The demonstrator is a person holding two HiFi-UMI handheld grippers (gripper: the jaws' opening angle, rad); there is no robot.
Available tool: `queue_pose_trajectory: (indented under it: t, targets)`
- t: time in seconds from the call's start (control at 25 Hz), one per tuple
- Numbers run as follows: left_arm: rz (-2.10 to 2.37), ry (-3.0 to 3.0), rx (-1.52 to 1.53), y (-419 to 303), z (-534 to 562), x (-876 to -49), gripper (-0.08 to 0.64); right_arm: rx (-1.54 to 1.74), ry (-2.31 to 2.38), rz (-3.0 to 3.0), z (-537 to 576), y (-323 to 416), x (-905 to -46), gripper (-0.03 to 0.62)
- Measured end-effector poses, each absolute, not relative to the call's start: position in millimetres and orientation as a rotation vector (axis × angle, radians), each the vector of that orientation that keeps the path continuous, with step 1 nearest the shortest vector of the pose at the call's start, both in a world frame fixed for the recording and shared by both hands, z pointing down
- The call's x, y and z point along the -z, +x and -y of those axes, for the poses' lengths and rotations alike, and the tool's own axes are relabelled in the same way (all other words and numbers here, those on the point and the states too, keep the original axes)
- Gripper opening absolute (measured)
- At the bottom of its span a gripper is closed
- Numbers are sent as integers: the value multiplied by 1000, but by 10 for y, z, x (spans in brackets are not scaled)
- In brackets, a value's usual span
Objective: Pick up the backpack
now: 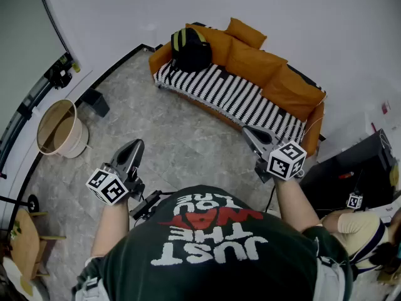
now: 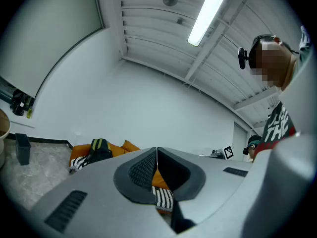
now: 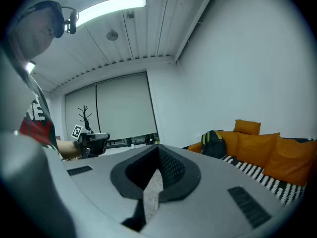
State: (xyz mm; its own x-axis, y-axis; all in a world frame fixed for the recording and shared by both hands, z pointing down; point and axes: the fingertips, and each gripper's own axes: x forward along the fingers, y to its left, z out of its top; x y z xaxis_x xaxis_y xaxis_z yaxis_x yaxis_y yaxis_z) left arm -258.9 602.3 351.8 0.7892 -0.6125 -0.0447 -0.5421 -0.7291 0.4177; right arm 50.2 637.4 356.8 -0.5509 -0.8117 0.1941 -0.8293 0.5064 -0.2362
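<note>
A black backpack (image 1: 190, 49) with yellow-green stripes stands upright at the left end of an orange sofa (image 1: 263, 83). The same backpack (image 2: 98, 150) shows far off in the left gripper view, and the backpack (image 3: 213, 144) is also small in the right gripper view. My left gripper (image 1: 135, 145) is held level over the floor, well short of the sofa, its jaws shut and empty. On the right, my other gripper (image 1: 249, 131) is near the sofa's front edge, far right of the backpack, jaws shut with nothing between them.
A black-and-white striped cover (image 1: 229, 96) lies on the sofa seat. A round beige basket (image 1: 61, 129) and a small dark box (image 1: 95, 101) stand by the left wall. A dark desk (image 1: 357, 171) is at the right, where another person's arm (image 1: 357, 227) shows.
</note>
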Motion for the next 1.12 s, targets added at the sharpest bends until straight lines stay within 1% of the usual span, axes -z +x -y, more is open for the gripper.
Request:
queue_pose_trajectory:
  t: [0.72,1.12]
  targets:
    - [882,2596,265,-2139,-5852,-3394,15,-428,1437,2691,-6151,875,-3434,29]
    - [881,2582,256,-1529,-5782,-3411,15,-421,1402,2718,-6134,1340,-3500,29]
